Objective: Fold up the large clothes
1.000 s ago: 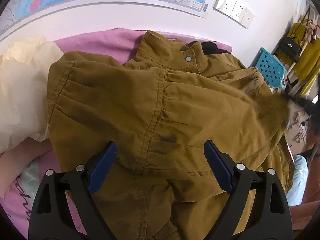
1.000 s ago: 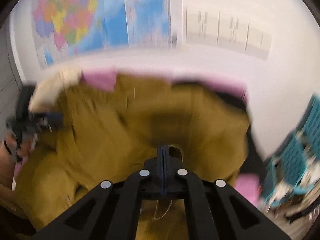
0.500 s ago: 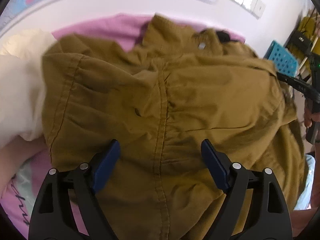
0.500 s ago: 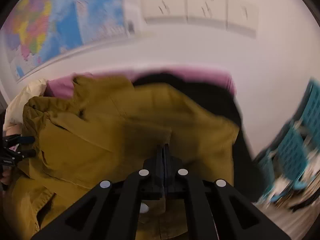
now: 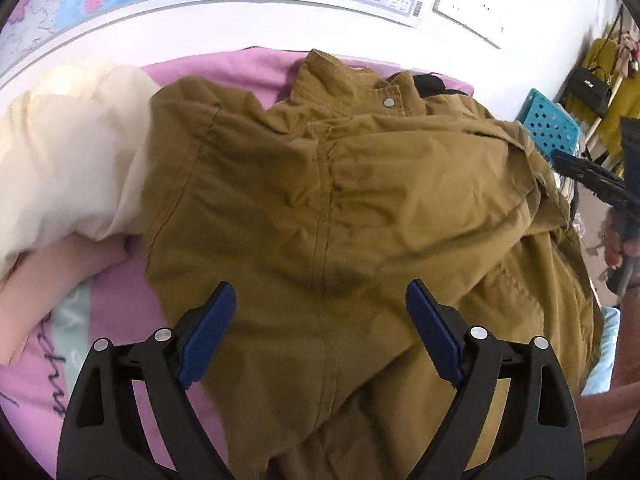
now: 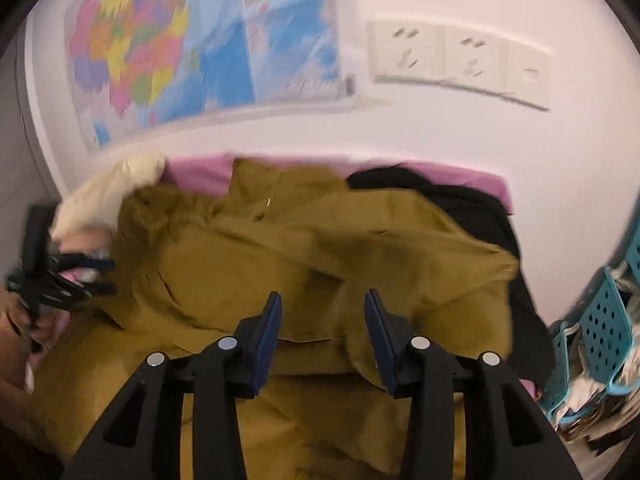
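An olive-brown jacket [image 5: 340, 200] lies spread over the pink bed cover [image 5: 120, 312], collar with a metal snap toward the wall. My left gripper [image 5: 320, 300] hovers open above the jacket's centre seam, nothing between its blue pads. In the right wrist view the same jacket [image 6: 320, 264] shows one side folded across its body. My right gripper [image 6: 322, 304] stands over that folded cloth with its jaws opening; the pads press on nothing. The right gripper [image 5: 592, 180] also shows at the right edge of the left view, and the left gripper [image 6: 80, 276] at the left edge of the right view.
A cream garment [image 5: 68, 160] lies left of the jacket, a black garment [image 6: 460, 200] behind it near the wall. A turquoise perforated basket [image 6: 600, 328] stands off the bed's right side. Maps [image 6: 200, 48] and wall sockets [image 6: 456, 60] hang on the wall behind.
The right gripper was shut and now stands apart, its jaws clear of the jacket side it carried over. The left gripper stayed open and shifted a little over the jacket.
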Demonstrator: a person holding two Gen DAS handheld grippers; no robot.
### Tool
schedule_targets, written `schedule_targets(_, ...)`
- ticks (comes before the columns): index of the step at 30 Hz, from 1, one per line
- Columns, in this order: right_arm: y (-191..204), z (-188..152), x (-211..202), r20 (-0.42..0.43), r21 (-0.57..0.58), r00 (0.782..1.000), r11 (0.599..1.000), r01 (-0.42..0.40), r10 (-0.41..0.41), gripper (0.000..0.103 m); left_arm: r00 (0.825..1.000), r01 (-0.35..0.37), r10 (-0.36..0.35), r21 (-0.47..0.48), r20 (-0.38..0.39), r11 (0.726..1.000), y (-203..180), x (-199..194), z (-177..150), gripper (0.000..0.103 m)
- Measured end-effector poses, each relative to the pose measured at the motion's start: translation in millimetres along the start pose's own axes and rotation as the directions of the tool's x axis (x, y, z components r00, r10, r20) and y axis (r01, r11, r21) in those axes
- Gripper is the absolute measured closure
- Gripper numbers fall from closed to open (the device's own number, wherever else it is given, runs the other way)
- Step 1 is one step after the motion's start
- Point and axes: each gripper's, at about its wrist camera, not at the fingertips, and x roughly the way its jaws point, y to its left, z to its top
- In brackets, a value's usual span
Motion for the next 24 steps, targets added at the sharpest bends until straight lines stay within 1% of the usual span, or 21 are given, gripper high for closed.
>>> schedule_targets(1,-2,0,19,-0.050,0.007,0.999,1.000,0.011,-0.011,0.062,1.000,-0.004,0.004,-0.005,-0.001,1.000,0,-3,-3,0.017)
schedule_targets(2,-7,0,35,-0.086,0.023,0.996,1.000,0.015,-0.013,0.063,1.000,0.006,-0.006,-0.015,0.001,1.000,3,-8,-9,0.017)
schedule_targets(3,-12,-1,44,-0.109,0.034,0.994,0.999,0.016,-0.012,0.066,1.000,0.015,-0.015,-0.029,0.004,0.999,5,-11,-13,0.017)
schedule_targets(4,-17,-4,56,-0.138,0.042,0.990,0.998,0.039,-0.033,0.071,1.000,0.021,-0.021,-0.046,0.008,0.999,8,-17,-18,0.017)
schedule_targets(5,-23,-7,65,-0.156,0.055,0.987,0.997,0.057,-0.048,0.075,1.000,0.021,-0.020,-0.061,0.016,0.998,12,-24,-24,0.016)
schedule_targets(6,-29,-8,69,-0.166,0.089,0.986,0.995,0.038,-0.023,0.075,1.000,0.017,-0.015,-0.071,0.022,0.997,14,-29,-29,0.014)
schedule_targets(7,-30,-8,67,-0.161,0.101,0.987,0.994,0.033,-0.017,0.075,1.000,0.009,-0.006,-0.086,0.030,0.996,18,-36,-35,0.014)
schedule_targets(8,-30,-8,61,-0.153,0.106,0.988,0.994,0.041,-0.024,0.070,0.999,0.009,-0.005,-0.102,0.036,0.995,22,-44,-42,0.014)
schedule_targets(9,-28,-7,49,-0.130,0.102,0.991,0.993,0.055,-0.042,0.063,0.999,0.013,-0.008,-0.113,0.039,0.994,26,-49,-48,0.013)
schedule_targets(12,-29,-13,8,-0.055,0.103,0.998,0.994,0.043,-0.038,0.052,0.999,-0.010,0.015,-0.136,0.033,0.991,34,-63,-66,0.012)
schedule_targets(13,-32,-16,-1,-0.045,0.114,0.999,0.993,0.036,-0.031,0.049,0.999,-0.017,0.020,-0.139,0.025,0.990,36,-67,-73,0.012)
schedule_targets(14,-37,-21,-14,-0.036,0.135,0.999,0.991,0.021,-0.016,0.043,1.000,-0.011,0.014,-0.148,0.015,0.989,38,-69,-80,0.012)
schedule_targets(15,-41,-27,-24,-0.026,0.154,1.000,0.988,0.009,-0.005,0.042,1.000,-0.002,0.003,-0.158,0.005,0.987,39,-71,-86,0.012)
schedule_targets(16,-46,-39,-39,-0.024,0.173,1.000,0.985,-0.006,0.011,0.041,1.000,0.006,-0.006,-0.164,-0.001,0.986,39,-71,-91,0.012)
schedule_targets(18,-53,-61,-59,-0.037,0.206,0.999,0.978,-0.010,0.018,0.032,0.999,0.037,-0.040,-0.180,-0.016,0.983,38,-72,-104,0.012)
schedule_targets(20,-61,-84,-74,-0.056,0.247,0.998,0.969,0.005,0.010,0.030,0.995,0.083,-0.091,-0.192,-0.032,0.978,33,-70,-117,0.012)
schedule_targets(22,-70,-112,-86,-0.077,0.300,0.997,0.954,0.014,0.010,0.029,0.992,0.112,-0.123,-0.192,-0.042,0.975,26,-70,-128,0.012)
schedule_targets(24,-75,-140,-95,-0.089,0.357,0.995,0.934,-0.004,0.039,0.026,0.989,0.135,-0.145,-0.175,-0.042,0.975,17,-73,-140,0.011)
